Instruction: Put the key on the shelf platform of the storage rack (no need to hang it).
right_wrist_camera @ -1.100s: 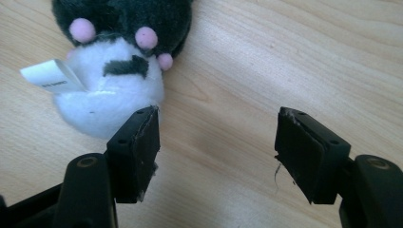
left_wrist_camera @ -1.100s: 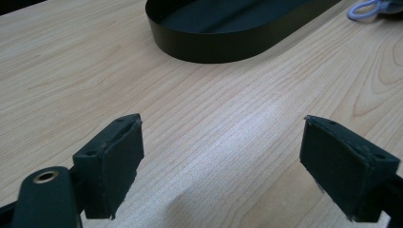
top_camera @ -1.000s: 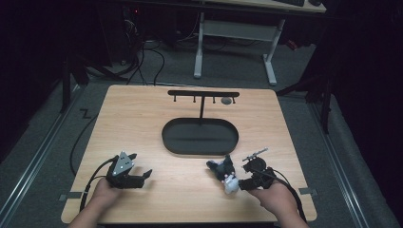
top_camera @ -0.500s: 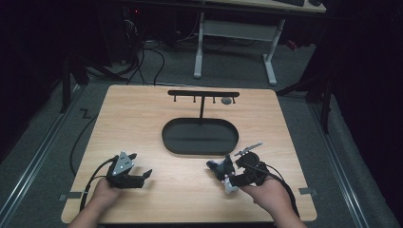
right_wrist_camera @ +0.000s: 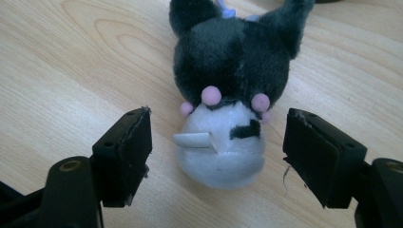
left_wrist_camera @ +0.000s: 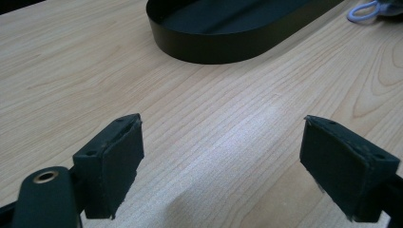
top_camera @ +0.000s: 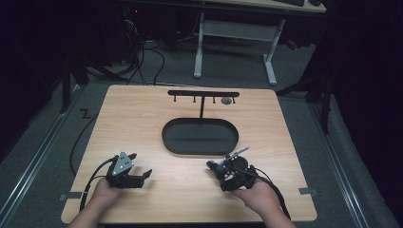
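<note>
Plush toy (right_wrist_camera: 223, 102) lies on the table (top_camera: 142, 123), near side of the black tray (top_camera: 199, 136); right gripper (right_wrist_camera: 217, 142) spread wide, one jaw each side of its white end, neither touching; ears cut off at frame top; left gripper (left_wrist_camera: 223, 159) spread over bare wood.

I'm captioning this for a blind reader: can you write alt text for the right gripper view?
A small plush toy with a dark grey upper part, white lower part and pink pompoms lies on the light wooden table, between the open black jaws of the right gripper, untouched. A small white tag sticks out of its white part.
</note>
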Tool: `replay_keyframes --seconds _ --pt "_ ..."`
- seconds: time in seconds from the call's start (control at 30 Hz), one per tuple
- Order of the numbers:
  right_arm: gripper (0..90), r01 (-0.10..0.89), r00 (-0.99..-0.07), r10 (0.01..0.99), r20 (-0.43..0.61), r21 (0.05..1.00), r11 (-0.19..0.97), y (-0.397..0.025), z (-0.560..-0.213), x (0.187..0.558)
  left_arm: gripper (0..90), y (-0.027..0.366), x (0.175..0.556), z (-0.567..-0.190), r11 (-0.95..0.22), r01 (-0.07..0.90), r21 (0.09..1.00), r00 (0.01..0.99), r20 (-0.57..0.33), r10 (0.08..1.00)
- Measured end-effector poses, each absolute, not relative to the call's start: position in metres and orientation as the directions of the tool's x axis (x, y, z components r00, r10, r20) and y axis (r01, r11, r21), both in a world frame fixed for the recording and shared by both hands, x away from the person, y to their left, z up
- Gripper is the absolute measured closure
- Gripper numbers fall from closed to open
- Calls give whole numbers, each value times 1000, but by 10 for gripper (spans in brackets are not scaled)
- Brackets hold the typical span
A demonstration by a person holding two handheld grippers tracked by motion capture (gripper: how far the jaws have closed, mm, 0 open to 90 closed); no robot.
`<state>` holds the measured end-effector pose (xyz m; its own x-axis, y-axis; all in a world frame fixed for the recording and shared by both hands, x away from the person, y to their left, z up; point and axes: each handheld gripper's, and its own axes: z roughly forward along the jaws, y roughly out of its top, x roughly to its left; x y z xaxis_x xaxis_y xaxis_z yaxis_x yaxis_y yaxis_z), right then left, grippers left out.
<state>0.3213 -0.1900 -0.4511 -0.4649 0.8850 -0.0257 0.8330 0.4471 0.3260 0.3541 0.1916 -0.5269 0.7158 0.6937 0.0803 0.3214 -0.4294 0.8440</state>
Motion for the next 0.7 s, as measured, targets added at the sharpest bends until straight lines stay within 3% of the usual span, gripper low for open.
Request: replay_keyframes --seconds 0.6,0.7 --pt "253 856 -453 892 -8 276 437 -192 -486 320 154 192 354 -527 -429 321 844 715 81 694" --pt "287 856 -455 890 -6 273 439 -192 -488 319 154 192 354 -527 -429 321 844 715 81 694"
